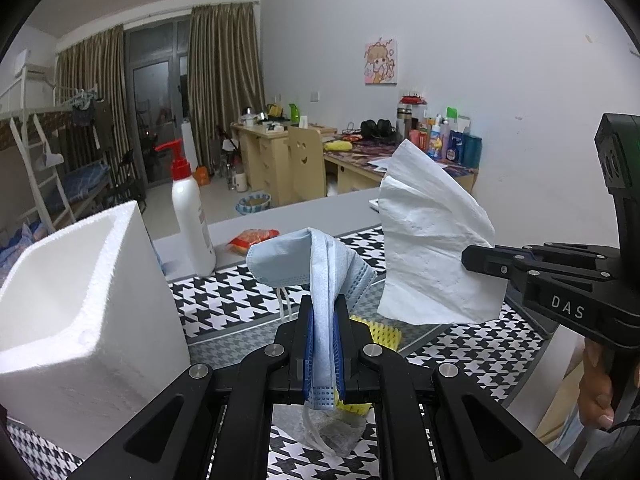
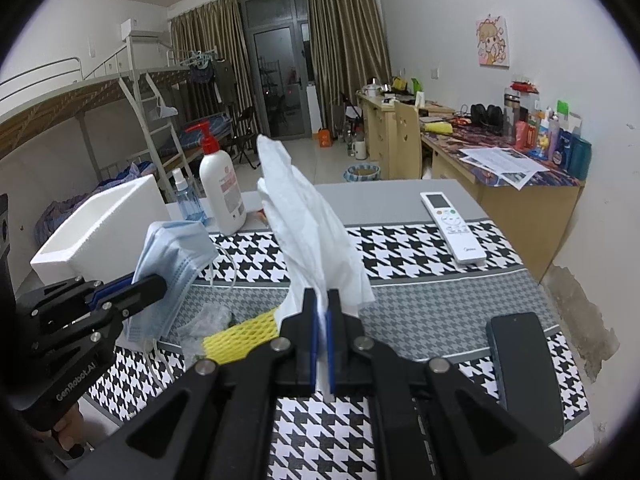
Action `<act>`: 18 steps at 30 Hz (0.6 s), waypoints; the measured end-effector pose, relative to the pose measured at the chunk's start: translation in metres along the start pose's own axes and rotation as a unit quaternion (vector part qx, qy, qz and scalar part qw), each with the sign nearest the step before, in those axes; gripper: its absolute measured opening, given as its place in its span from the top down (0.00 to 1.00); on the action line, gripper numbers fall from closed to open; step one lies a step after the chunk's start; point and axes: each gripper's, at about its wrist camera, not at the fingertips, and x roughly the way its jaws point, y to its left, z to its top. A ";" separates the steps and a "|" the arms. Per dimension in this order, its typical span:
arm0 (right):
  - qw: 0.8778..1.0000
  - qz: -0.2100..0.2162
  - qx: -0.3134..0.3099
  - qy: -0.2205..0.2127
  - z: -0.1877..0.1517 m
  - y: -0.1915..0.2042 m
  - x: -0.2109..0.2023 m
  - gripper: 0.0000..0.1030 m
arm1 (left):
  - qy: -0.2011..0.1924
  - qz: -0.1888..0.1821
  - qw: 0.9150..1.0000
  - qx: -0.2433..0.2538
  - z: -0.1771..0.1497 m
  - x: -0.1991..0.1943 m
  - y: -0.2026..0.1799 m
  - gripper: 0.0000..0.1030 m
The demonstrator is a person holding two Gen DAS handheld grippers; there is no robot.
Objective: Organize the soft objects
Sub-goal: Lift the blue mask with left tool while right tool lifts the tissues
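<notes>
In the left wrist view, the left gripper (image 1: 323,316) is clamped on a pale blue pleated face mask (image 1: 316,268), which stands up between the blue pads and droops over to the left, lifted above the black-and-white houndstooth table mat (image 1: 240,292). A white foam box (image 1: 80,300) sits at the table's left edge, with a white pump bottle with a red top (image 1: 192,220) beyond it near the far edge. Under the mask lie a yellow foam net sleeve (image 1: 384,334) and a crumpled clear plastic bag (image 1: 336,436). From the right, the right gripper (image 1: 480,258) pinches a white paper tissue (image 1: 432,248), held in the air. In the right wrist view, the right gripper (image 2: 323,308) is closed on the tissue (image 2: 312,224), which rises upright above the mat (image 2: 420,252). The left gripper (image 2: 160,284) holds the mask (image 2: 168,264) by the foam box (image 2: 104,224). A white remote control (image 2: 452,228) lies toward the far right corner, and a black phone (image 2: 524,368) lies at the right edge.
</notes>
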 end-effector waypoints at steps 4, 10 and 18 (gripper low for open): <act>1.000 0.002 0.002 -0.009 0.001 0.001 -0.005 0.94 | -0.006 -0.001 1.000 0.002 0.002 -0.004 0.001 0.91; 1.000 0.003 0.005 -0.018 0.000 0.001 -0.009 0.94 | -0.012 -0.002 1.000 0.006 0.005 -0.010 0.000 0.91; 1.000 0.005 0.010 -0.023 -0.002 0.001 -0.012 0.94 | -0.019 -0.009 1.000 0.009 0.007 -0.014 -0.002 0.91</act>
